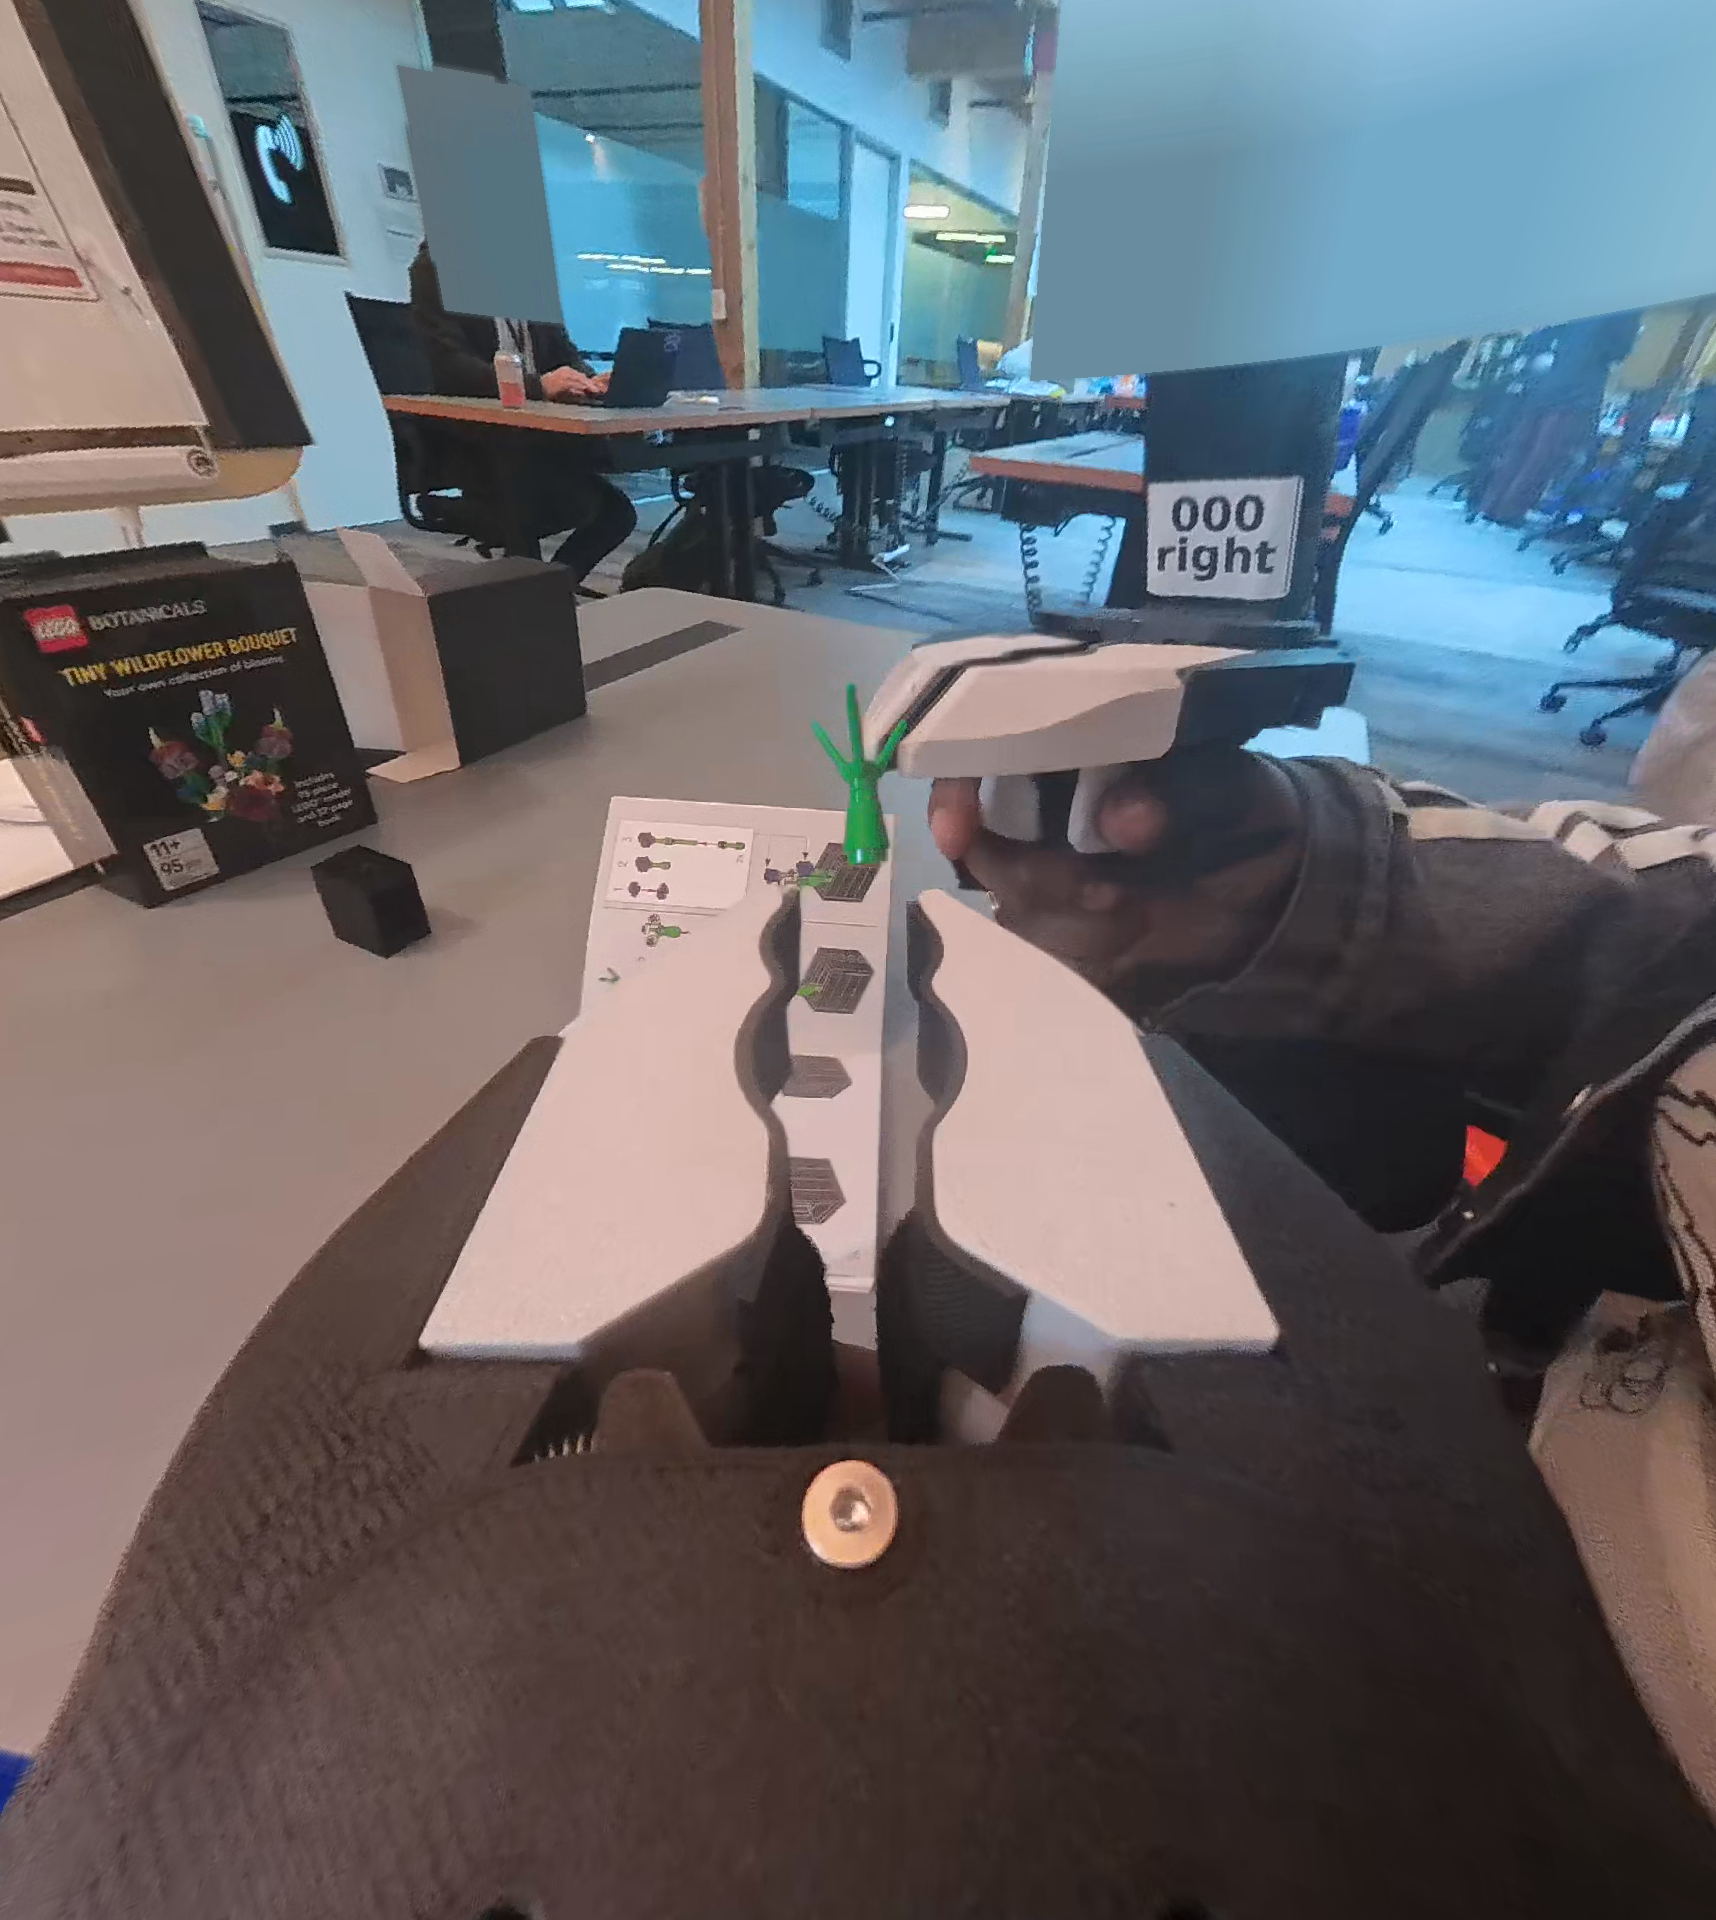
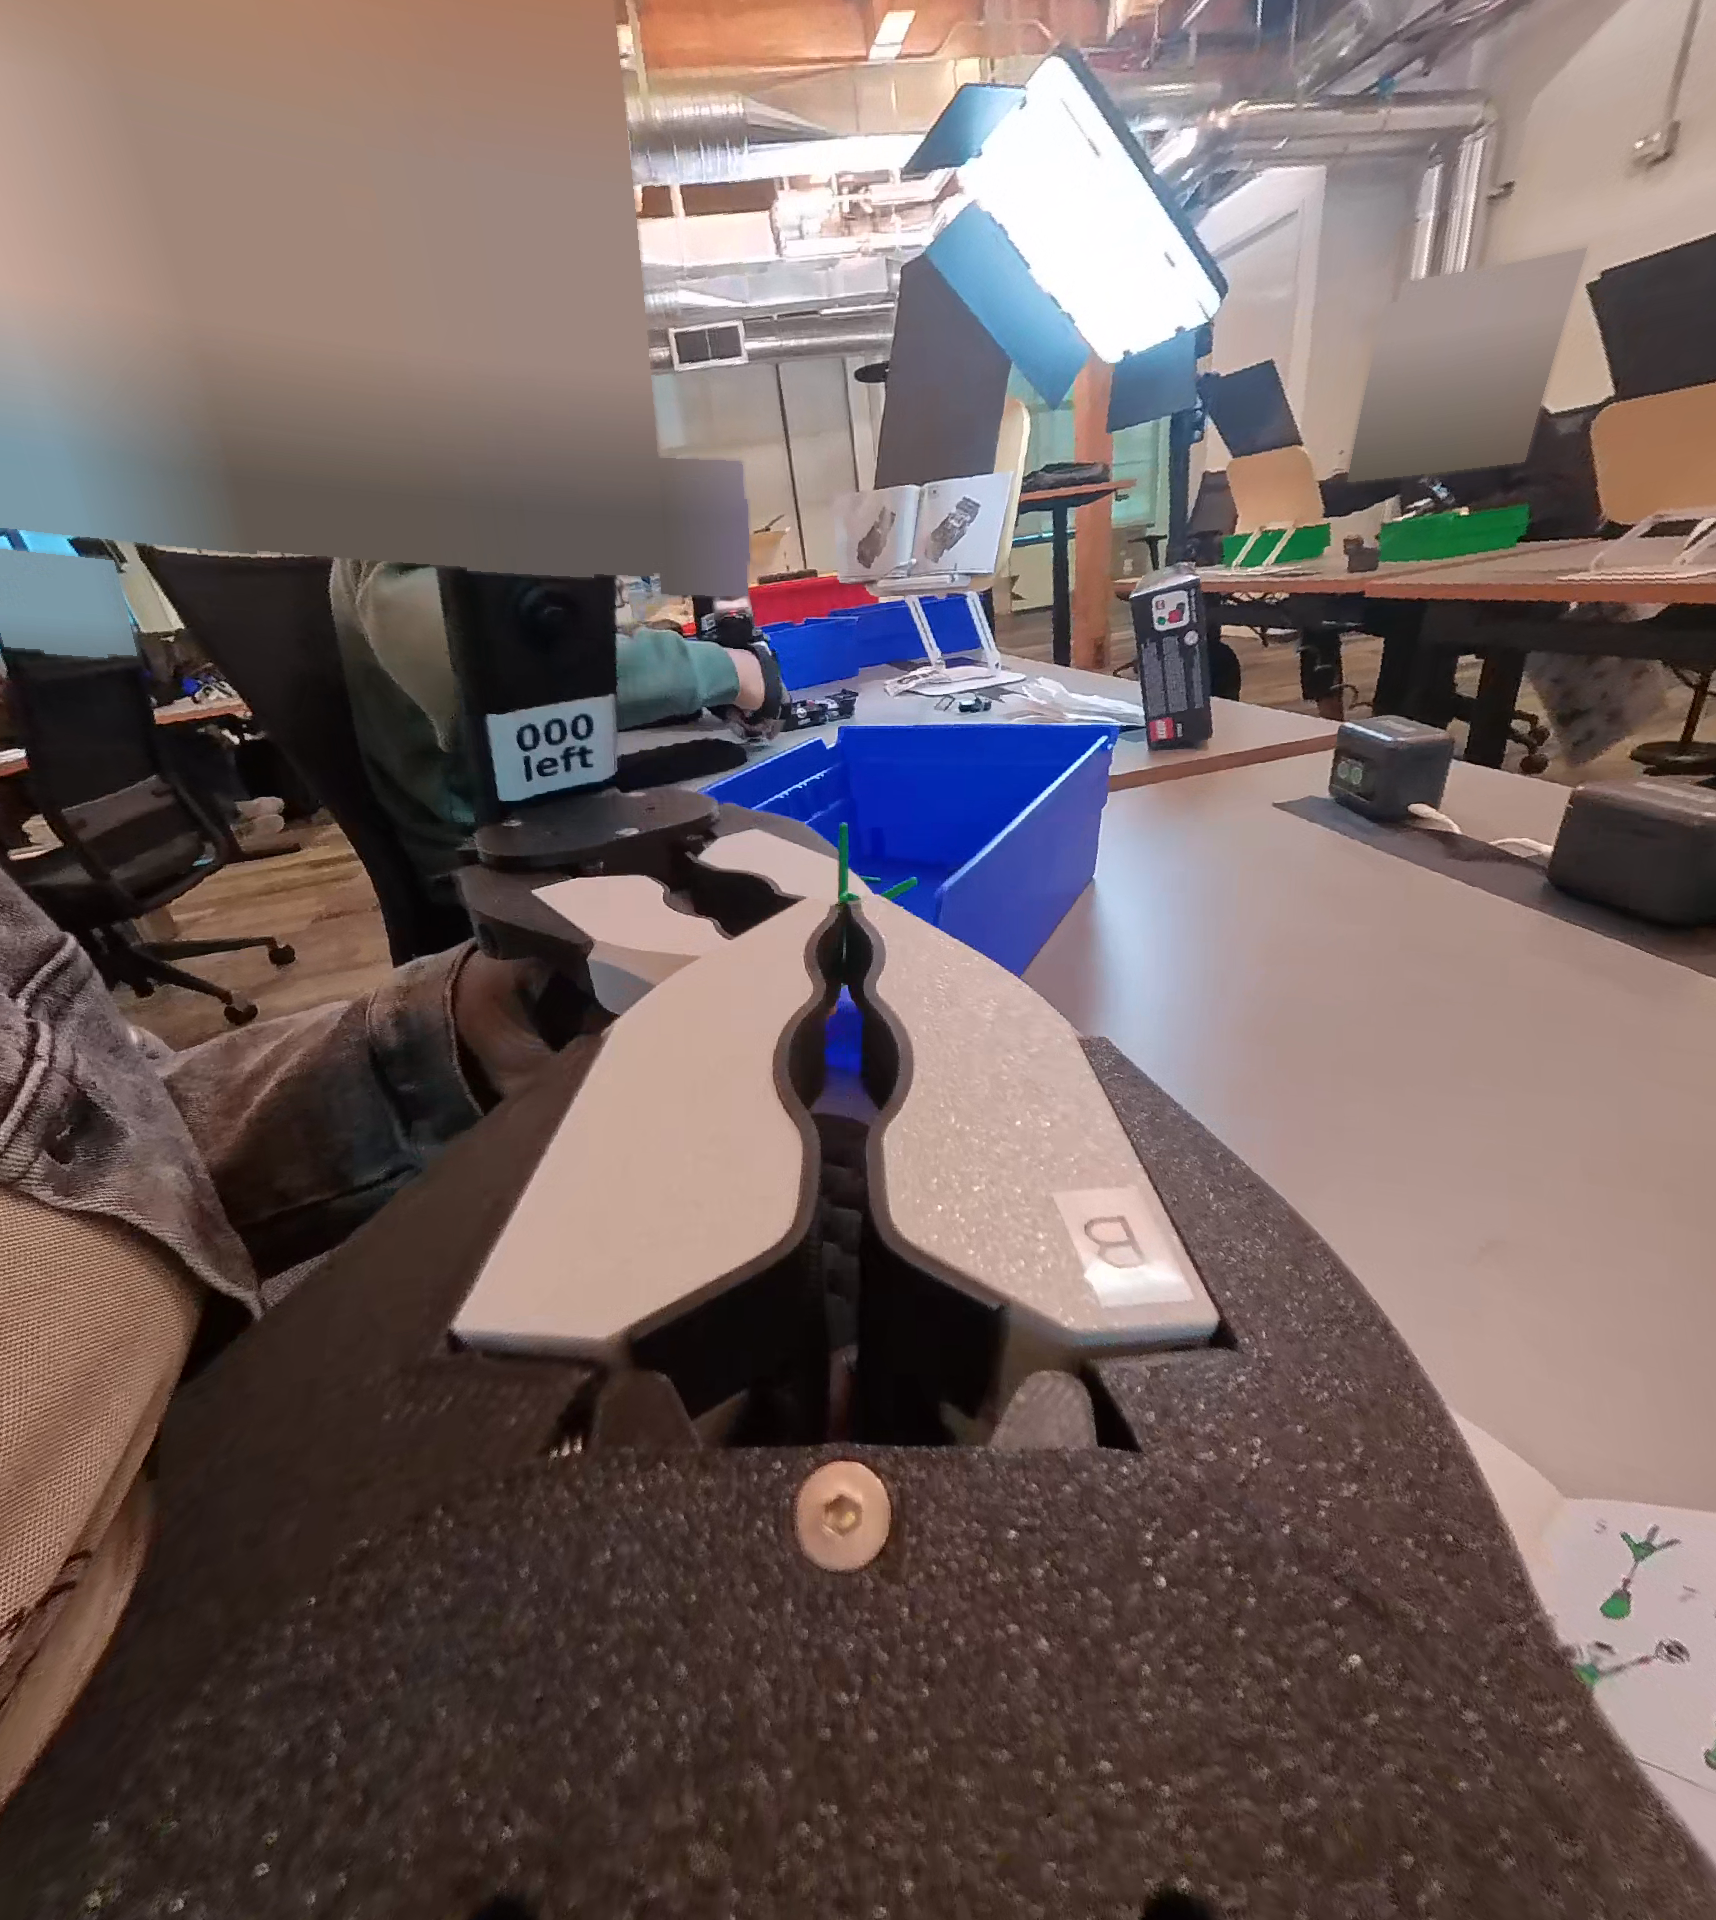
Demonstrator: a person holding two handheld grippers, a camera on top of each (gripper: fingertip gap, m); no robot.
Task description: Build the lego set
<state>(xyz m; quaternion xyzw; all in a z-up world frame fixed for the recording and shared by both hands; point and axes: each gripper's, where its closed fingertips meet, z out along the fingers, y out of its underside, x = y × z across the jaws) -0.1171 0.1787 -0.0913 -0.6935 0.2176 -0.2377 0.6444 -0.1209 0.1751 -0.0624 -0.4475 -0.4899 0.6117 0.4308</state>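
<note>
Grey bench (image 1: 158, 1091), two hand-held grippers above it.
The left hand-held gripper (image 1: 849, 914) is parted and empty over the instruction sheet (image 1: 677, 862); at its 12 o'clock, the right hand-held gripper (image 2: 846, 920) is pinched on a green stem piece (image 1: 859, 774), tip up.

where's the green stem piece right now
The green stem piece is pinched at the tip of the right gripper, held upright above the instruction booklet, just ahead of the open left gripper.
</note>
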